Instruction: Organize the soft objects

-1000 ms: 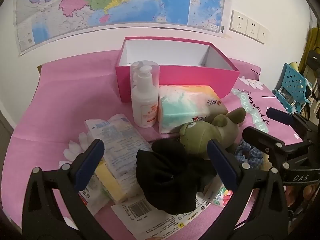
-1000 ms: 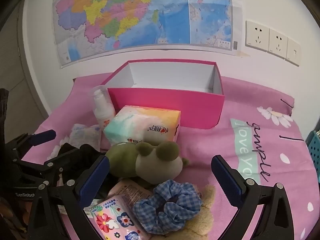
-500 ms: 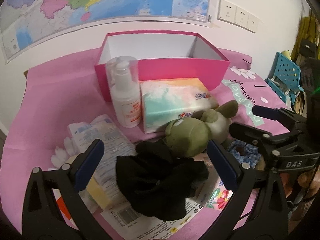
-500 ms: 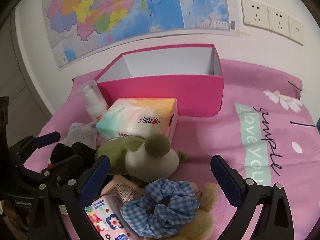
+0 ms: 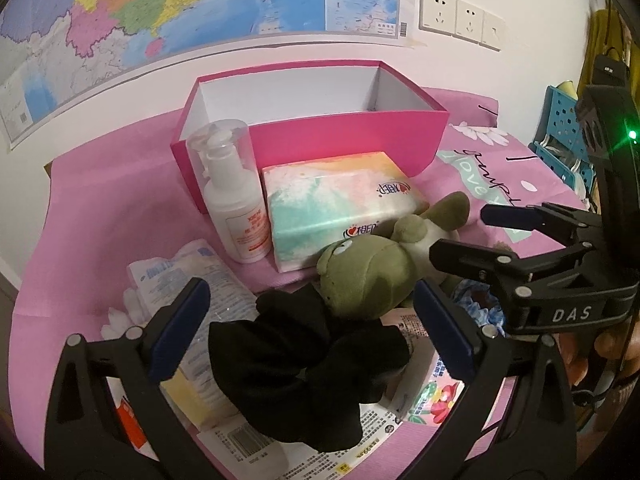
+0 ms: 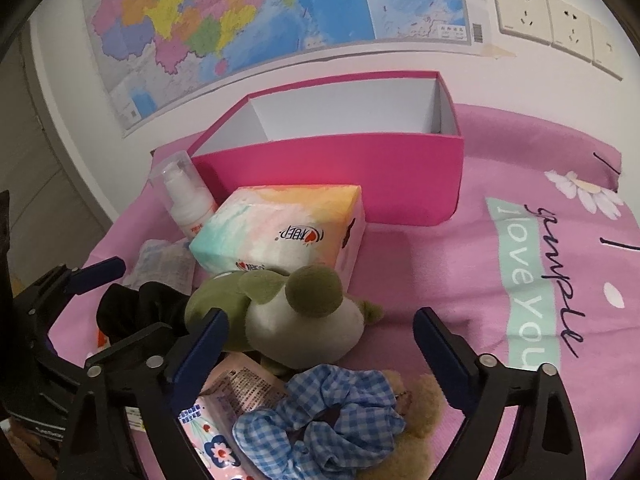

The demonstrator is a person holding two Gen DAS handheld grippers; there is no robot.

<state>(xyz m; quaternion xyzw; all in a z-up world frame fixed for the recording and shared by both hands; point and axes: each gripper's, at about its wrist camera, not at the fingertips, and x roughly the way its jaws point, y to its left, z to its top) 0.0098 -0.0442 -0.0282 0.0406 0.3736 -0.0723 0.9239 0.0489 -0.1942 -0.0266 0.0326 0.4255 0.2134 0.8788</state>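
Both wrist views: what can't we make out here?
- Pink box floor: both views, hidden by its near wall.
- Tan plush: right wrist view, mostly under the blue checked scrunchie; shape unreadable.
- Packets under the black scrunchie: left wrist view, print covered or too small.
- Right claw, closing: nothing between the jaws yet.

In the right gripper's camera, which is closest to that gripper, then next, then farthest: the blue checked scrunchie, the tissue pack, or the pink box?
1. Blue checked scrunchie, between the fingers.
2. Tissue pack, behind the green plush.
3. Pink box, by the wall.
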